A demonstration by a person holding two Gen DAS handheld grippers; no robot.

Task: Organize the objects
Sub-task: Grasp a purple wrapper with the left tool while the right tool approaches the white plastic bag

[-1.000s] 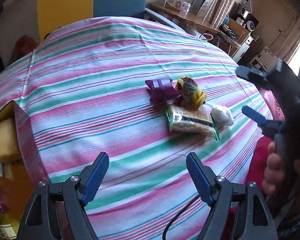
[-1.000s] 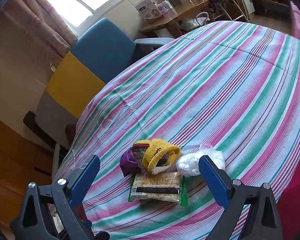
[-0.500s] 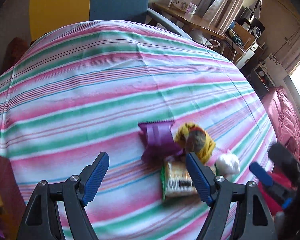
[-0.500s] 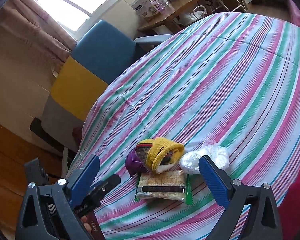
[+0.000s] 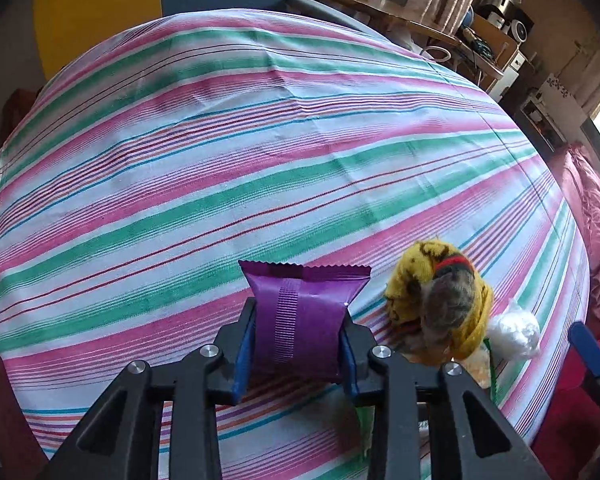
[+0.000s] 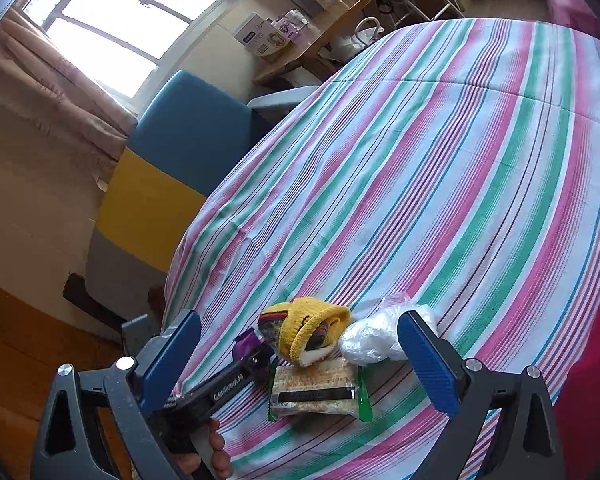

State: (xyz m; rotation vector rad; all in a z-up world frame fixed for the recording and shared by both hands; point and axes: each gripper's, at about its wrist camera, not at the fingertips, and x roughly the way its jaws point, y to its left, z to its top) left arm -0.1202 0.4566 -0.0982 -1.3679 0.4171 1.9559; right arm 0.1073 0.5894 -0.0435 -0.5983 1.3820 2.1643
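- L gripper (image 5: pixel 298 340): jaws closing, blue pads pressed on both sides of purple foil packet (image 5: pixel 304 320), crimped end up, ribbed seam down the middle.
- R gripper (image 6: pixel 300 356): jaws wide, nothing btwn pads, above the pile.
- Surface: striped cloth (image 5: pixel 260 152), pink/green/white w/ thin red + blue lines, creased, over a rounded table.
- Pile near the table edge: yellow knit sock bundle (image 6: pixel 304 328), crinkled white plastic bag (image 6: pixel 370 338) beside it, flat cracker pack (image 6: pixel 316 392) w/ green ends in front.
- Room: blue/yellow chair (image 6: pixel 180 160), window (image 6: pixel 120 20), pink curtains, wooden desk (image 6: pixel 312 46) w/ boxes.
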